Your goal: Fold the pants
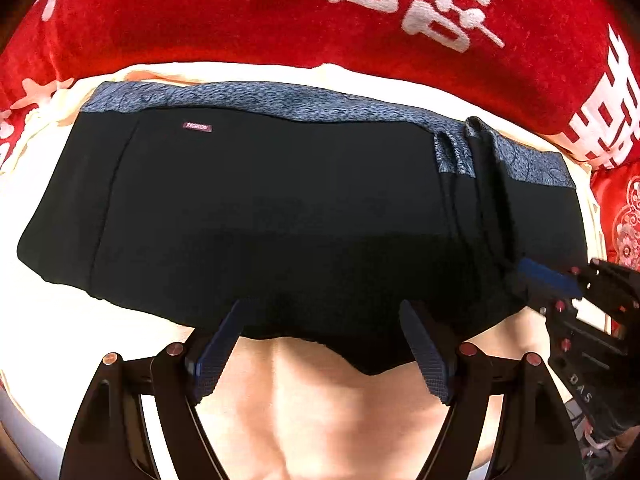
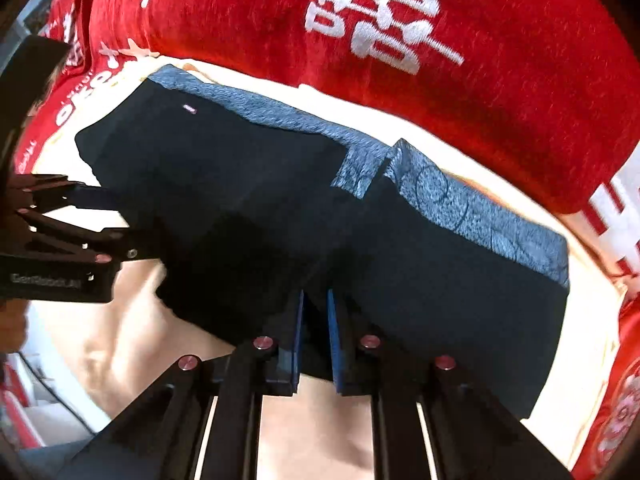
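The black pants [image 1: 260, 216] lie folded in a wide bundle on the cream sheet, with a blue-grey patterned waistband [image 1: 280, 100] along the far edge. My left gripper [image 1: 320, 316] is open, its blue pads straddling the near edge of the pants. In the right wrist view the pants [image 2: 400, 260] fill the middle, and my right gripper [image 2: 316, 300] is shut on their near edge, with black cloth pinched between the pads. The right gripper also shows in the left wrist view [image 1: 548, 280] at the pants' right end.
A red blanket with white characters [image 1: 280, 12] runs along the far side, close behind the waistband. The cream sheet [image 1: 60, 320] lies under the pants. The left gripper's body [image 2: 60, 248] shows at the left of the right wrist view.
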Motion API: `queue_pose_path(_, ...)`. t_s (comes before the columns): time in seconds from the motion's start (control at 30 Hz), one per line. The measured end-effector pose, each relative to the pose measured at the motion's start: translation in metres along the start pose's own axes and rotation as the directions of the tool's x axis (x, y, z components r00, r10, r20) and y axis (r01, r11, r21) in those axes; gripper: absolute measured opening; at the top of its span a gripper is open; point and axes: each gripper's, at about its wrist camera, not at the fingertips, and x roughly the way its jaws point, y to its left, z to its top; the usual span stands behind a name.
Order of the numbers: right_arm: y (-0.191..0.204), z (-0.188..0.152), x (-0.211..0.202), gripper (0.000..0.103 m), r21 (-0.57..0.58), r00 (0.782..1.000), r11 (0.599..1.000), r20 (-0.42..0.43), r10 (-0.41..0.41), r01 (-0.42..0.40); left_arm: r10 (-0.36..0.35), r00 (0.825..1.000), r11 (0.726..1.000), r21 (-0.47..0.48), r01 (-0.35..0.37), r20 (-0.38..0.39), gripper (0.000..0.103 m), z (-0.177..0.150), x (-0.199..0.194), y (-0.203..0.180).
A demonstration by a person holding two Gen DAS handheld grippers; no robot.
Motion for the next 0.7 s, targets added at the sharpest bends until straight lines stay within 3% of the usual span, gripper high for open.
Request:
queue_pose_path(0.03,0.002,-0.002,0.003,0.013,-0.006,1.000,1.000,-0.013,-0.001,0.000,0.005,1.000,1.000,-0.005,-0.005,-0.002,0.080,0.000,0.001,0.002)
queue_pose_path(0.1,0.013,-0.007,0.015,0.001,-0.021,0.997,0.998,-0.051,0.054,-0.055,0.025,1.000,0.999,-0.022,-0.025,-0.009,0.080,0.000,0.004,0.005)
queue_pose_path(0.2,0.034,-0.010,0.020,0.001,-0.095,0.999,0.995,-0.034,-0.012,0.008,0.048,0.999,0.998,-0.048,-0.048,-0.014,0.080,0.001,0.005,0.010)
queue_pose_path(0.33,0.036,-0.011,0.012,0.003,-0.027,0.998,0.999,-0.045,0.034,-0.036,0.066,0.998,0.995,-0.073,-0.067,-0.012,0.080,-0.002,0.006,0.009)
queue_pose_path(0.4,0.032,-0.013,0.008,0.010,0.001,0.997,0.999,-0.061,0.036,-0.036,0.072,0.997,0.993,-0.088,-0.073,-0.014,0.080,-0.003,0.006,0.011)
queue_pose_path(0.47,0.026,-0.015,0.007,0.035,0.025,0.996,0.999,-0.076,0.043,-0.041,0.074,0.997,0.992,-0.098,-0.074,-0.011,0.080,-0.004,0.005,0.014)
queue_pose_path(0.53,0.022,-0.018,0.002,0.050,0.051,0.996,0.998,-0.082,0.045,-0.041,0.078,0.997,0.991,-0.105,-0.078,-0.005,0.083,-0.006,0.004,0.016)
queue_pose_path(0.7,0.022,-0.017,-0.001,0.052,0.077,0.994,0.996,-0.098,0.043,-0.035,0.071,0.997,0.990,-0.123,-0.071,-0.001,0.083,-0.009,0.003,0.022)
